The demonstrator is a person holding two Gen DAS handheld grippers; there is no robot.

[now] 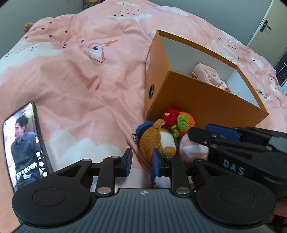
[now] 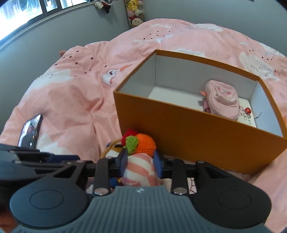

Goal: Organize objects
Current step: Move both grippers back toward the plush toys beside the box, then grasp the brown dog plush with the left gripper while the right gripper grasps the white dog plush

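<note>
A small heap of toys lies on the pink bedspread (image 1: 80, 80) against the near wall of an open orange box (image 2: 197, 129). My right gripper (image 2: 140, 162) is shut on a pink-and-white striped plush (image 2: 141, 172), with a pad pressed on each side. Just beyond it sits an orange, green and red crochet toy (image 2: 143, 143). My left gripper (image 1: 142, 160) stands open over the sheet with nothing between its fingers. A brown-and-white plush (image 1: 157, 141) rests against its right finger. The striped plush (image 1: 192, 149) shows beside it. A pink fabric pouch (image 2: 223, 102) lies inside the box.
A phone (image 1: 25, 148) with a lit screen lies on the bed at the left. Soft toys (image 2: 134, 12) hang by the grey wall behind the bed. A door (image 1: 263, 26) stands at the far right. A small red charm (image 2: 247, 110) lies in the box.
</note>
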